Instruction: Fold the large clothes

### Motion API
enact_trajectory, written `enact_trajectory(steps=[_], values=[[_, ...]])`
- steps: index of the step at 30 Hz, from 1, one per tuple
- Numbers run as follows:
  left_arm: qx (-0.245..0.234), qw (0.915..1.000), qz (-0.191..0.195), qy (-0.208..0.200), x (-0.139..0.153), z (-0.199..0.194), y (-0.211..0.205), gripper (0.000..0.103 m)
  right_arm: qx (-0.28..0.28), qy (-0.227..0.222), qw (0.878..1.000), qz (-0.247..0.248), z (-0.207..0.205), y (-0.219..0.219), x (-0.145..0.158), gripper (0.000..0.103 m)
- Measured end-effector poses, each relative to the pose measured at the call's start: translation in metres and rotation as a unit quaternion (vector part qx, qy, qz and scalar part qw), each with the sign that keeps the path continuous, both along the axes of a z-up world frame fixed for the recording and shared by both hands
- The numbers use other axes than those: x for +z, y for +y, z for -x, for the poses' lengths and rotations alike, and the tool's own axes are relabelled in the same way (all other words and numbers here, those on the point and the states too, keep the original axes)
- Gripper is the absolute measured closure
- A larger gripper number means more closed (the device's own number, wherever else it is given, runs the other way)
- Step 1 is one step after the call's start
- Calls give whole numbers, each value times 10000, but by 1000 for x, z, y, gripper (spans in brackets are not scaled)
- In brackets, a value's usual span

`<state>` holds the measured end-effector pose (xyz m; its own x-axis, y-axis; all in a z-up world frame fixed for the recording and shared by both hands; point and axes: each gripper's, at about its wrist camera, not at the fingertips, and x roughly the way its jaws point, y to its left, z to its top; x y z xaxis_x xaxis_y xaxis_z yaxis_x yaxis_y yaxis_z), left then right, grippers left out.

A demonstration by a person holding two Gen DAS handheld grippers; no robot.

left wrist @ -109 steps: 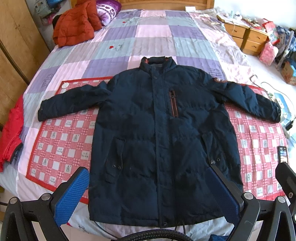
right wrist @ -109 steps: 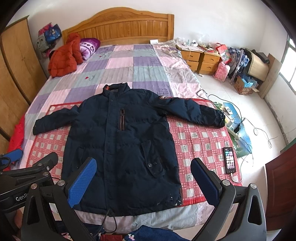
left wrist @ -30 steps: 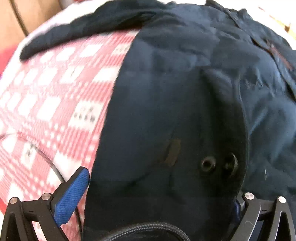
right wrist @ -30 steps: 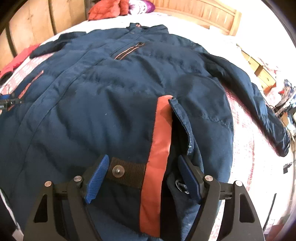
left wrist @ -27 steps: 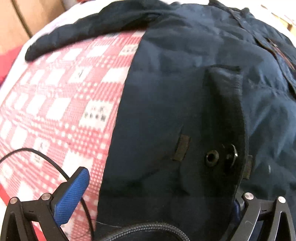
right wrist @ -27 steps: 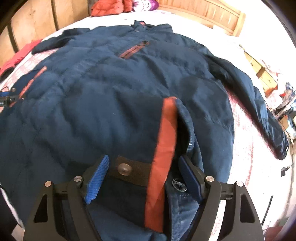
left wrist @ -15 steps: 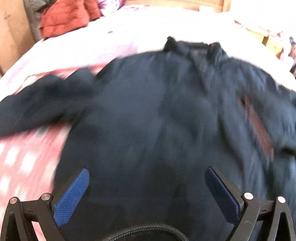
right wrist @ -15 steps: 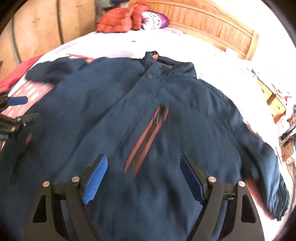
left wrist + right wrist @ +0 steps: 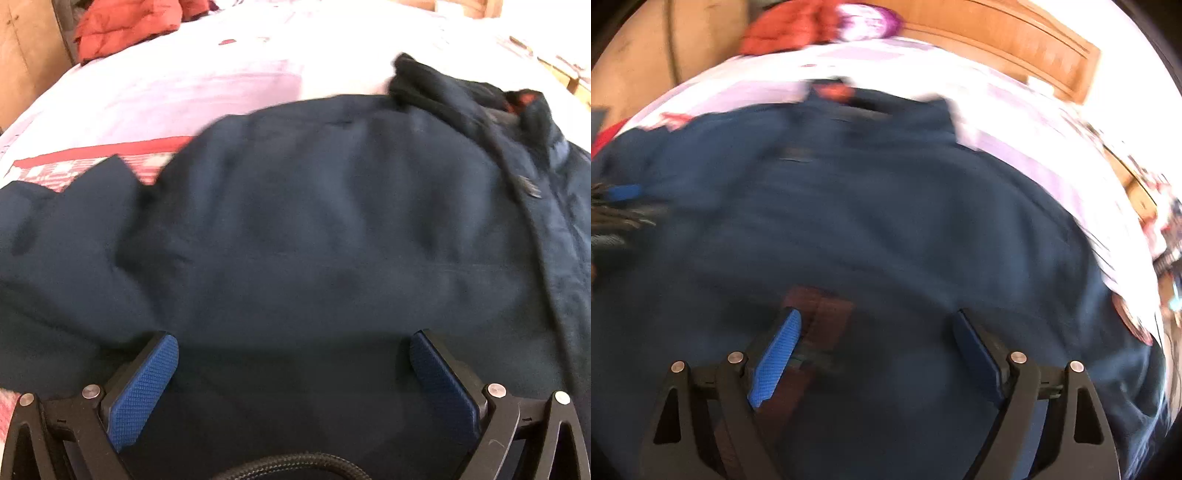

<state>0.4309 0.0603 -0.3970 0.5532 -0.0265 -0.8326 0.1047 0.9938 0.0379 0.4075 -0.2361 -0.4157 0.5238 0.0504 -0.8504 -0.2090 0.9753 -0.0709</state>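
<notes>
Grippers have both swept up the coat: a second ago I was low at the hem by the pocket flaps, now both cameras look across the chest toward the collar. Left gripper [image 9: 293, 363] is spread wide, nothing between its blue pads [image 9: 142, 391], hovering low over the navy coat [image 9: 332, 229]. Right gripper [image 9: 875, 354] is also spread wide and holds nothing; a brown-red chest zip strip [image 9: 820, 317] sits just beside its left pad. Both views are motion-blurred, so whether the pads touch the fabric I cannot tell.

Coat lies front-up on the bed [image 9: 177, 85], collar [image 9: 461, 92] at the far end. Its left sleeve [image 9: 55, 229] runs off to the left over the red checked mat [image 9: 92, 166]. The sleeve looks more bunched near the shoulder than when it lay stretched out flat a few seconds back. An orange jacket [image 9: 125, 26] sits at the far left by the headboard [image 9: 1015, 40], well apart from the work.

My read: no fold made yet, the body is full length and the one sleeve in view is out. Moving from hem to upper body suggests smoothing, or repositioning for the sleeves. Next I would likely take a sleeve or shoulder and bring it across the chest. Puffy fabric will spring back, so a deep pinch is needed.
</notes>
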Motion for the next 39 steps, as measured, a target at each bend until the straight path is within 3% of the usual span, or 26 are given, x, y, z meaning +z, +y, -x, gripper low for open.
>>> enact_trajectory(steps=[1,2,6,11,16,31,39], values=[[19,9998,-179,-72,0,0,9,0,-69,20,9995,-315,1,-20,1,13],[46,9995,-292,-132,-1,-1,18,0,-261,-63,9996,54,4,-36,0,12],[557,9982,-143,-195,2,-4,76,0,-763,-136,9968,-187,17,-93,4,12],[414,9983,-342,-237,6,6,95,0,-1033,-188,9944,-96,29,-116,7,12],[605,9976,-272,-219,9,14,105,0,-1184,-185,9928,-28,40,-132,9,12],[875,9958,-241,-114,17,35,115,0,-1440,-101,9895,102,75,-132,16,11],[730,9957,-507,277,7,97,119,0,-1152,51,9928,318,109,-103,26,11]])
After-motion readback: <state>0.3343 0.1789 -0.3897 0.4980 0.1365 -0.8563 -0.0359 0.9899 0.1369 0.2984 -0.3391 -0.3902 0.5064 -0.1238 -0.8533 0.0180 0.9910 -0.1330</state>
